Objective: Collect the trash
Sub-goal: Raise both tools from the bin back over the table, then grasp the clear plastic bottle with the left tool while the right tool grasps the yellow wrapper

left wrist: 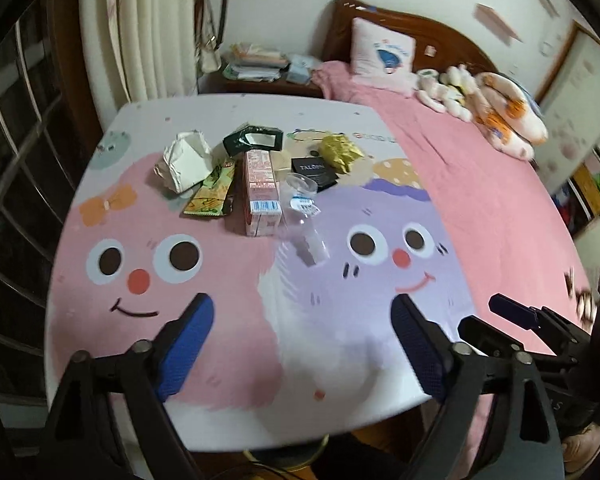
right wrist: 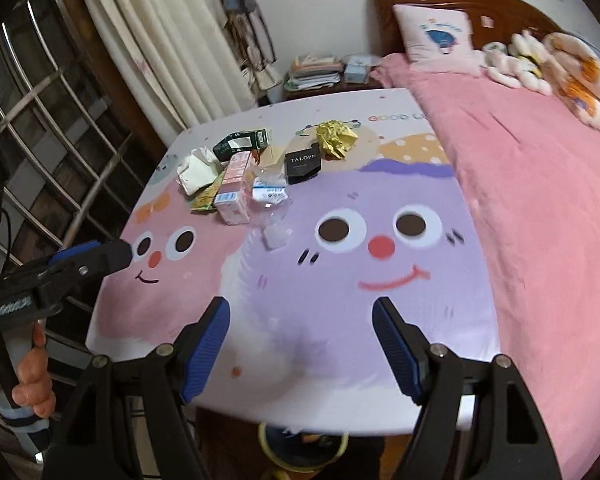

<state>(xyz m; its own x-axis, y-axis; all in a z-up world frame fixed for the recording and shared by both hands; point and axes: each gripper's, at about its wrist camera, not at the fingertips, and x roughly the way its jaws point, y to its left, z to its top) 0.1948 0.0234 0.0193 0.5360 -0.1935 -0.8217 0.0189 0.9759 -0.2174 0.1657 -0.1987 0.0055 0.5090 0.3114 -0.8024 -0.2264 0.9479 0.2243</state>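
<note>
A pile of trash lies at the far side of the cartoon-print table point(left wrist: 140, 380): crumpled white paper point(left wrist: 186, 160), a green snack wrapper point(left wrist: 212, 194), a pink carton point(left wrist: 260, 188), a clear plastic bottle point(left wrist: 304, 220), a black box point(left wrist: 314, 170), gold foil point(left wrist: 340, 152) and a dark green box point(left wrist: 256, 140). My left gripper point(left wrist: 302, 300) hovers open over the table's near half, nothing between its blue pads. In the right wrist view the carton point(right wrist: 234, 192), bottle point(right wrist: 270, 204) and foil point(right wrist: 336, 138) lie well ahead of my open, empty right gripper point(right wrist: 301, 302).
A bed with a pink blanket point(left wrist: 480, 200), a pillow and plush toys borders the table on the right. Behind it stands a nightstand with papers point(left wrist: 256, 66). Window bars point(right wrist: 60, 140) and a curtain are at the left. A yellow-rimmed round thing point(right wrist: 300, 444) sits under the near edge.
</note>
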